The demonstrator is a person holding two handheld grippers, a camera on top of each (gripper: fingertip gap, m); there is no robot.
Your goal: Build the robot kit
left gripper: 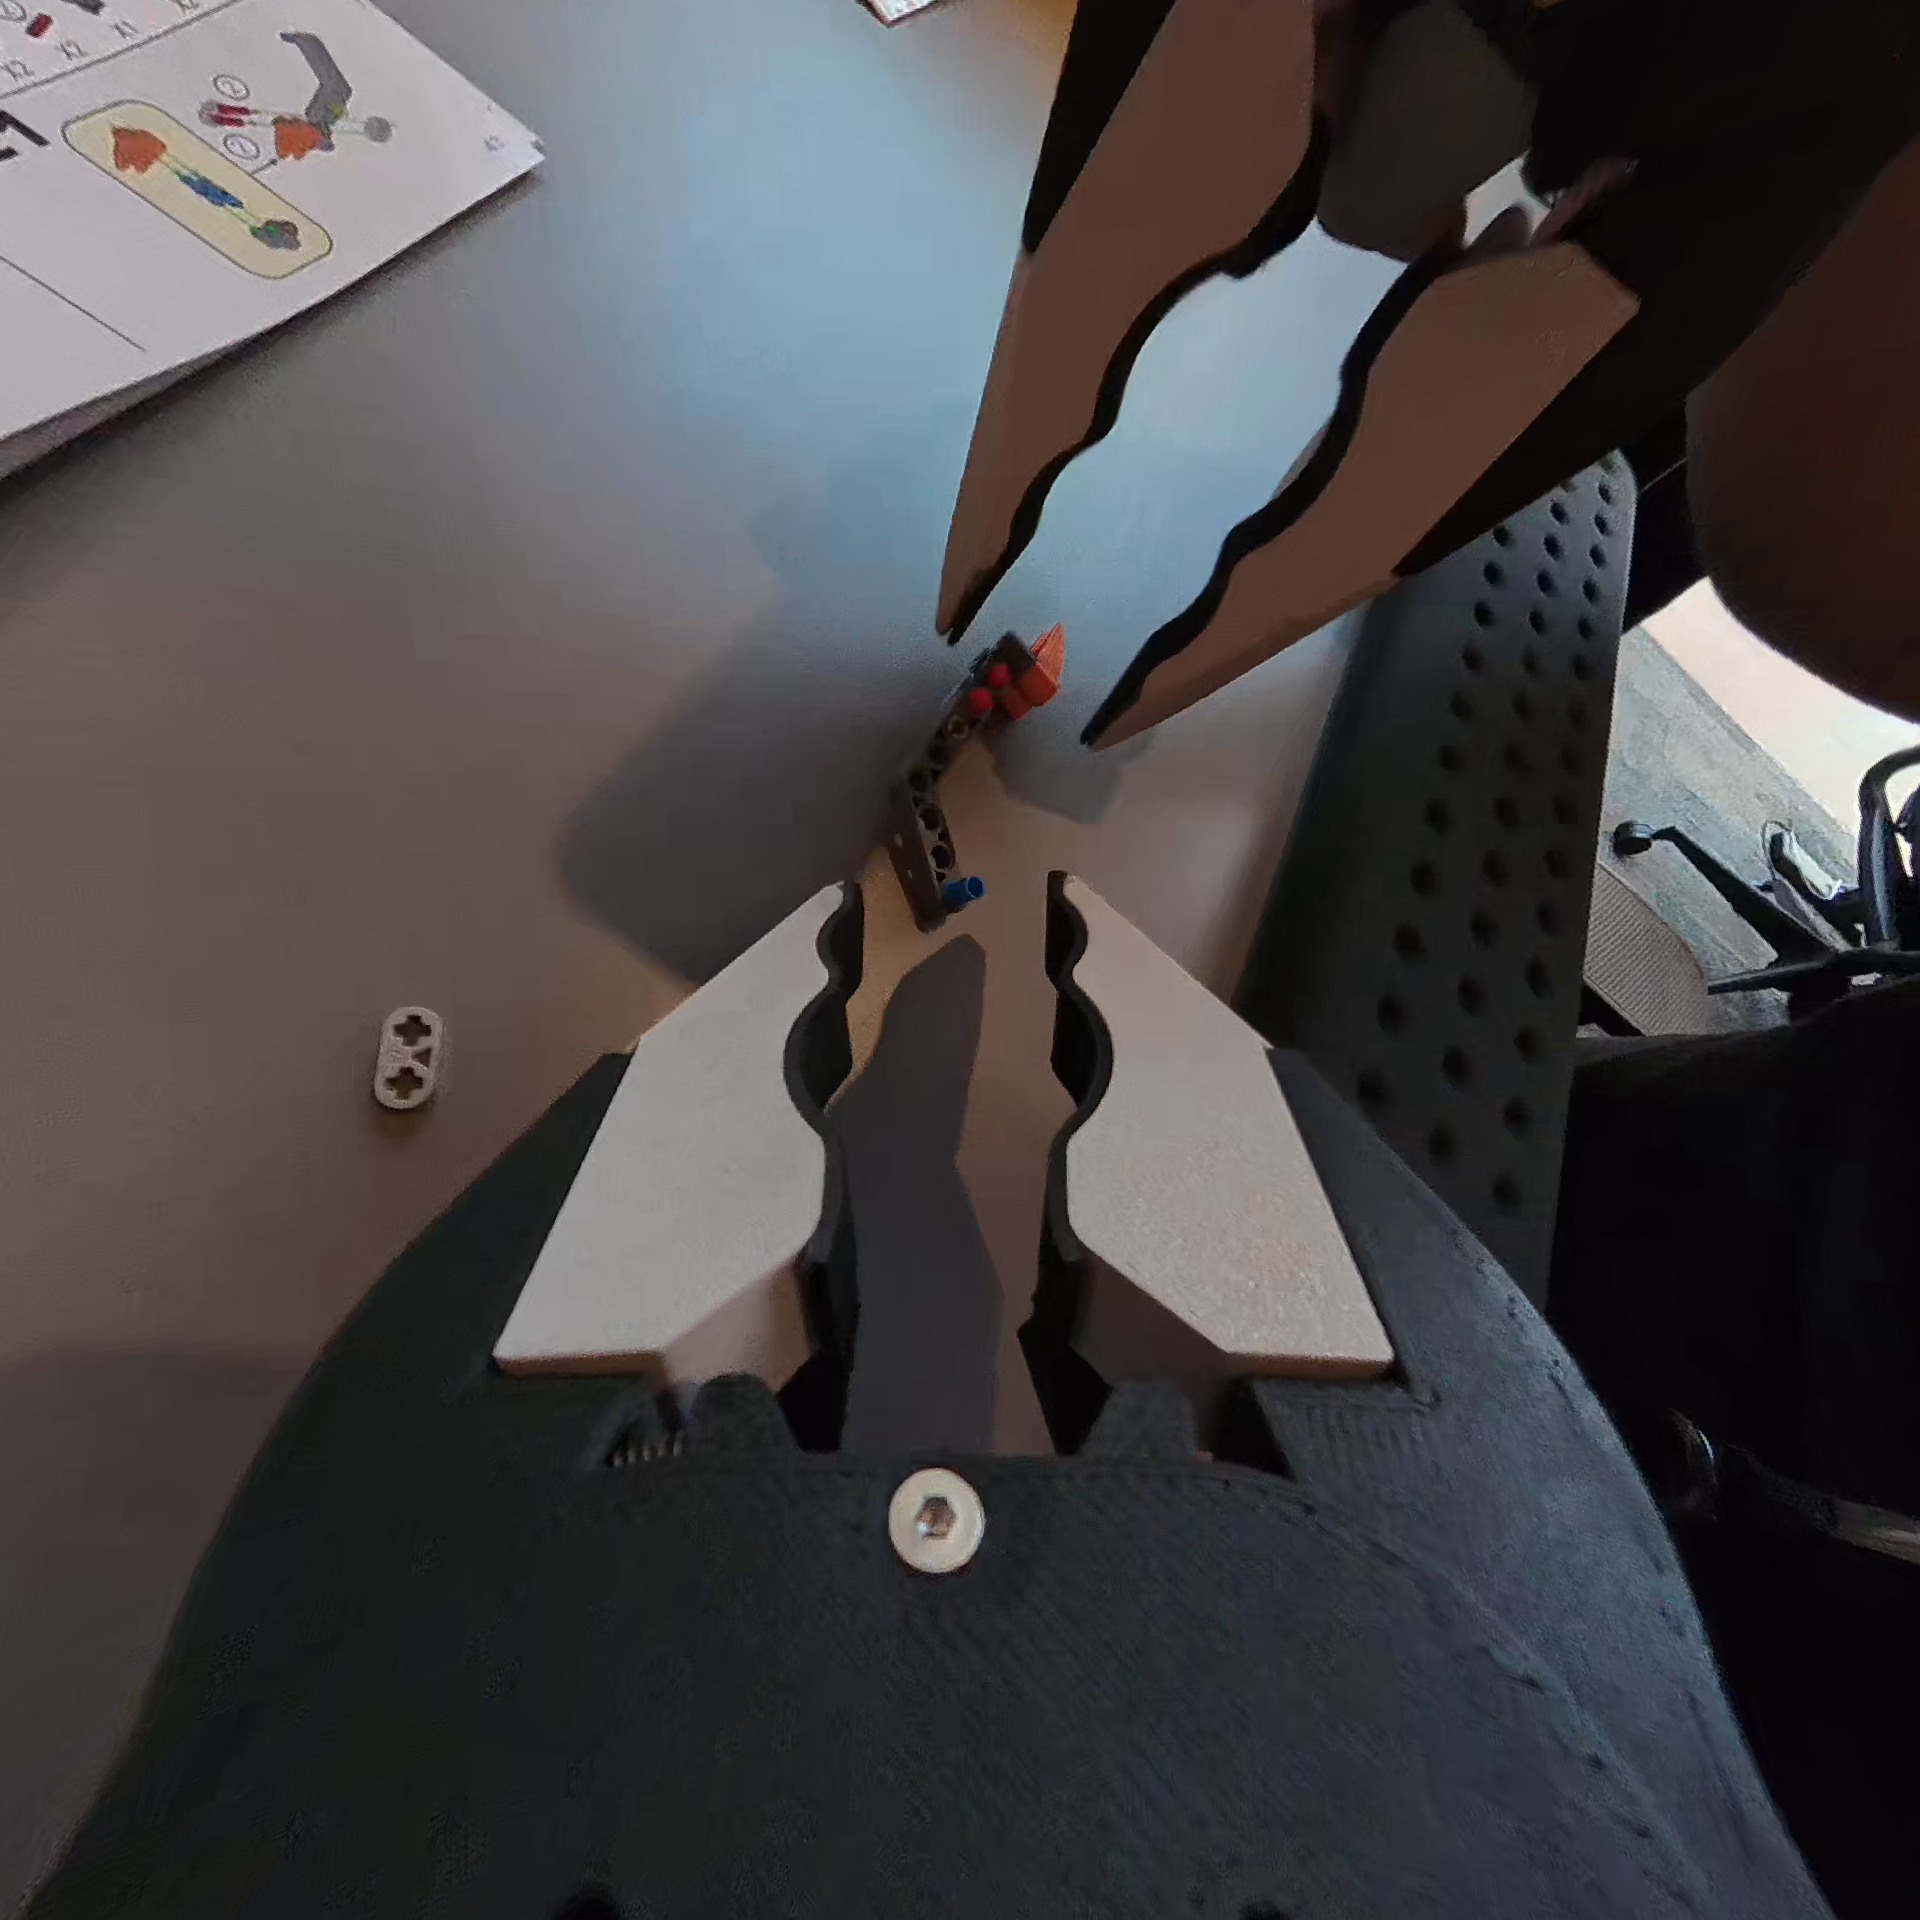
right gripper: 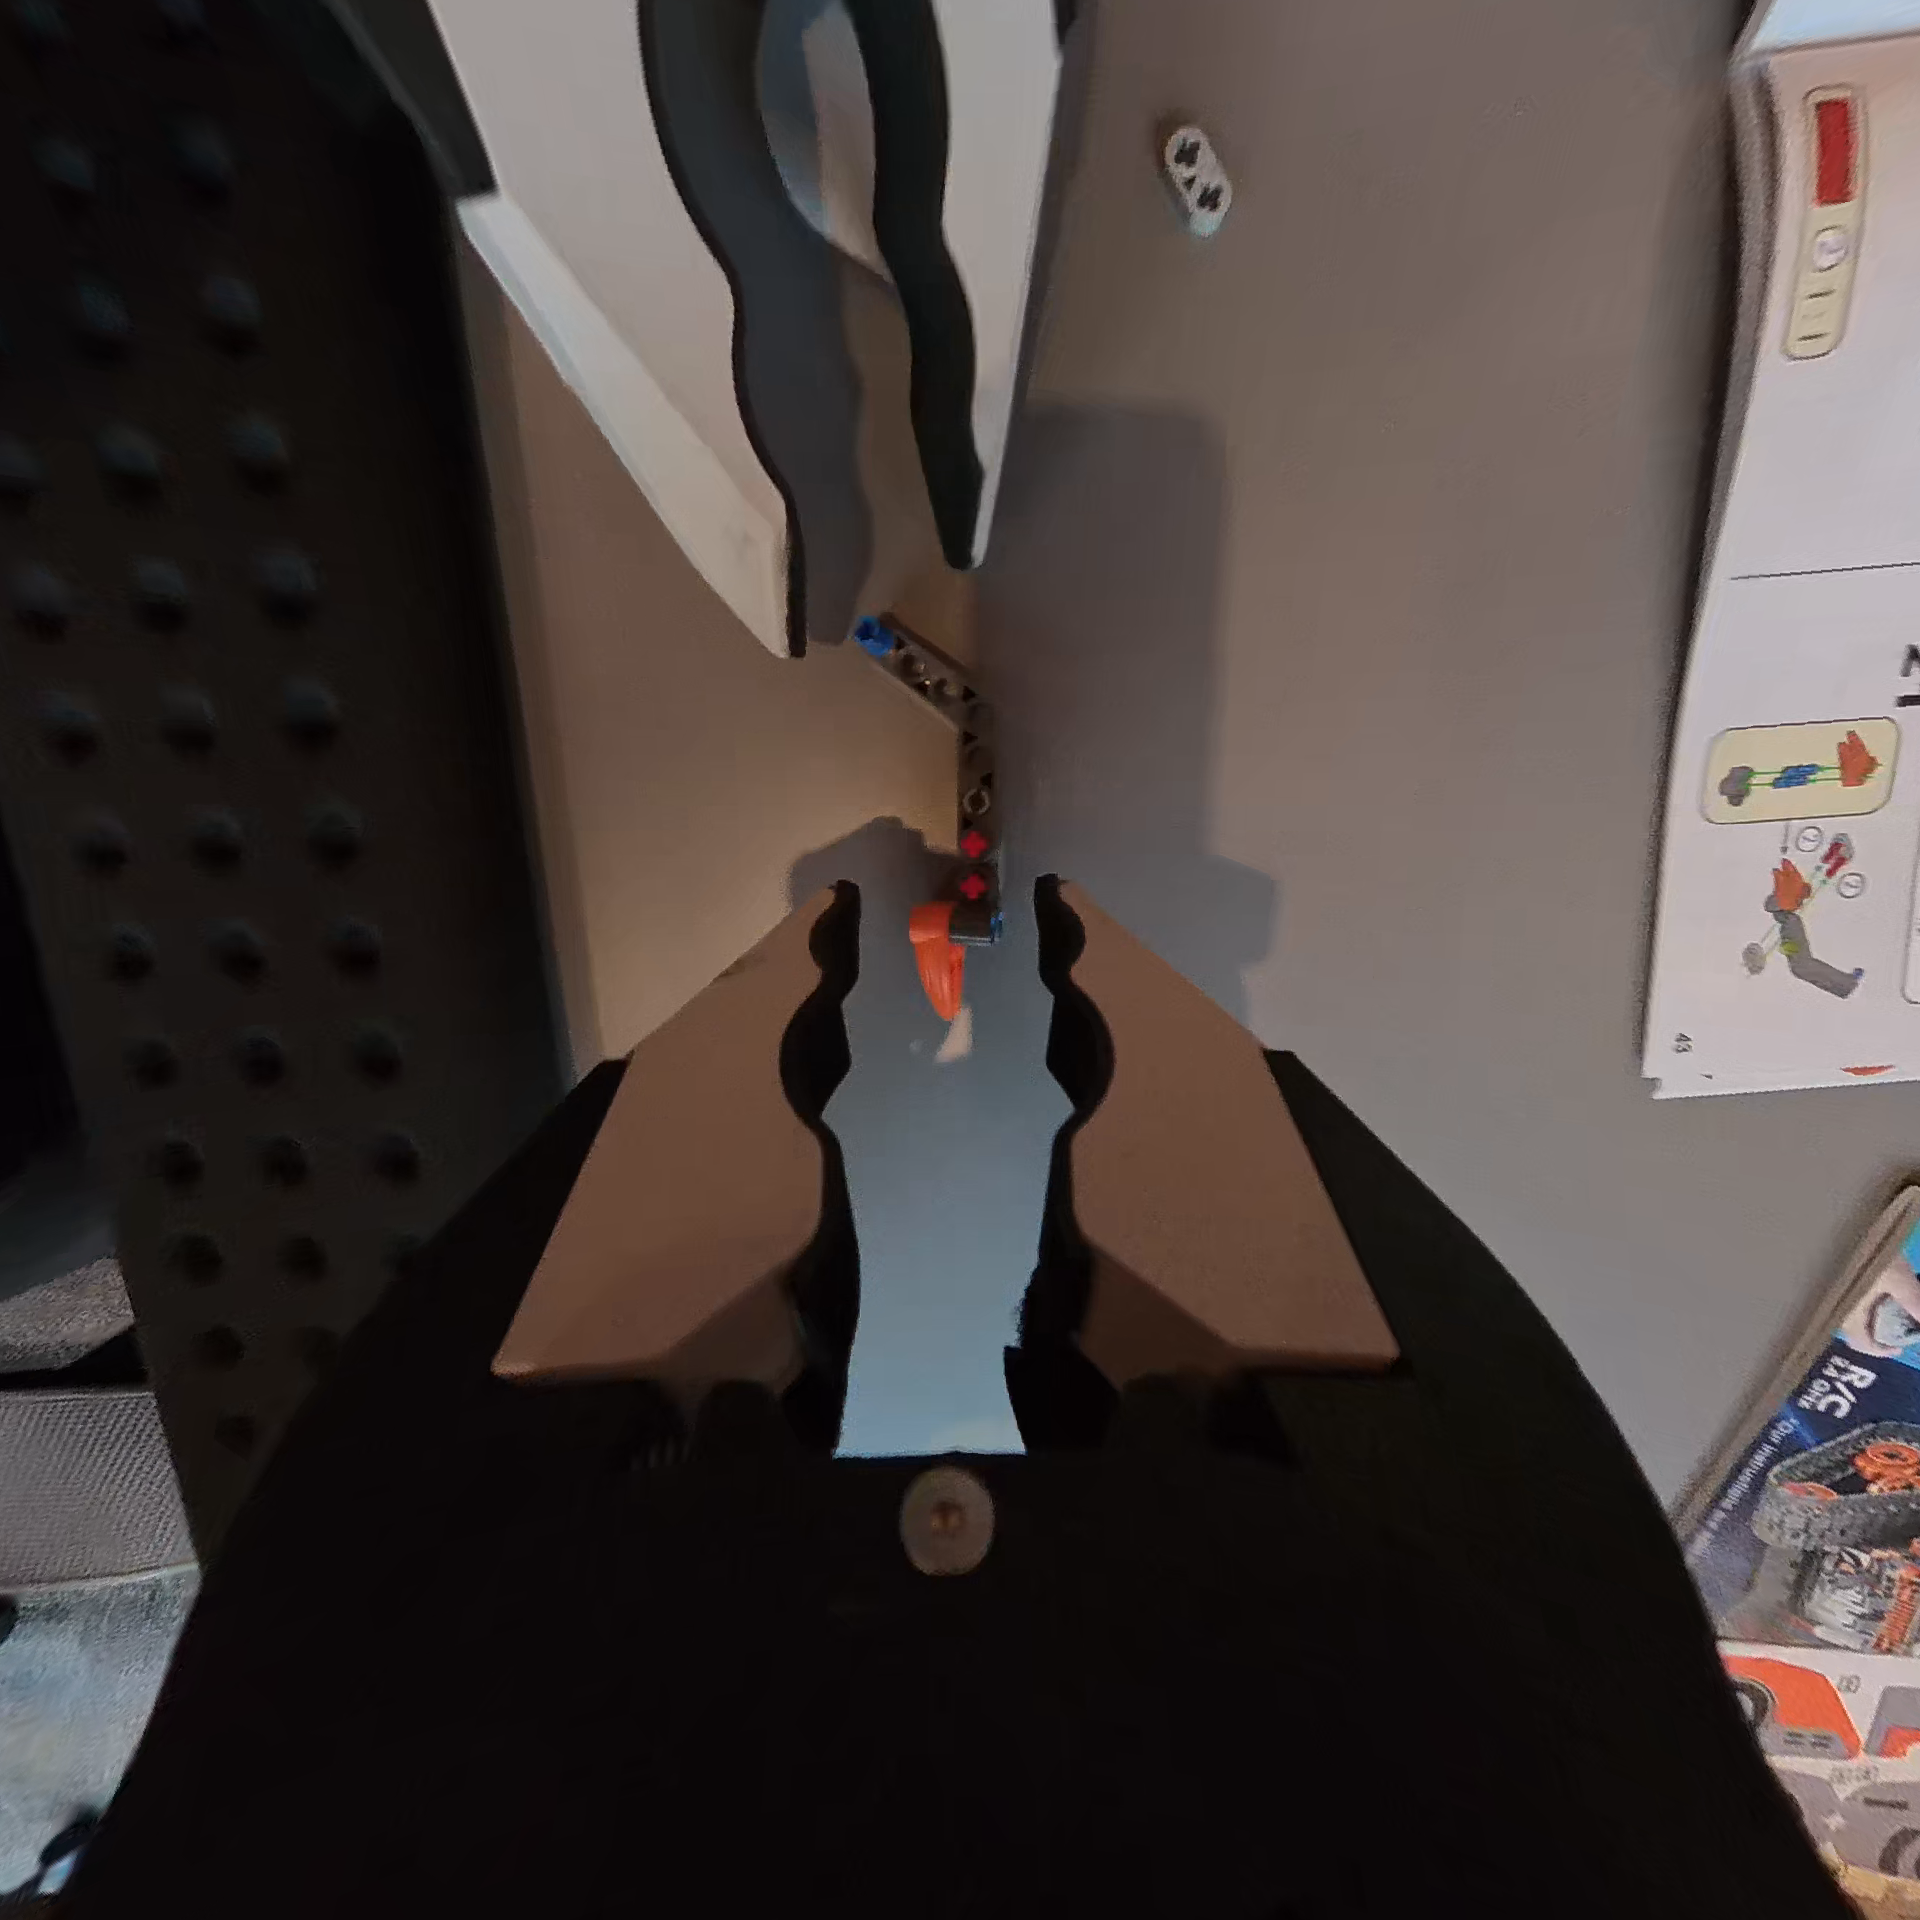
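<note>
A small bent dark grey toy beam (left gripper: 935, 790) lies on the grey table (left gripper: 623, 623), with red pins, a blue pin (left gripper: 964, 889) at one end and an orange piece (left gripper: 1039, 675) at the other. My left gripper (left gripper: 954, 888) is open, its tips at the blue-pin end. My right gripper (left gripper: 1016, 686) is open, its tips on either side of the orange end. In the right wrist view the beam (right gripper: 977, 769) runs from the right gripper (right gripper: 945, 894) to the left gripper (right gripper: 883, 608), with the orange piece (right gripper: 938, 961) between the right gripper's tips. Neither holds anything.
A small light grey two-hole link (left gripper: 408, 1058) lies loose on the table, also in the right wrist view (right gripper: 1198, 179). An open instruction booklet (left gripper: 187, 208) lies nearby. A black perforated chair back (left gripper: 1475, 883) stands at the table edge. A printed box (right gripper: 1808, 1538) sits at the right. My right fingertips sit around 5 centimeters from my left ones.
</note>
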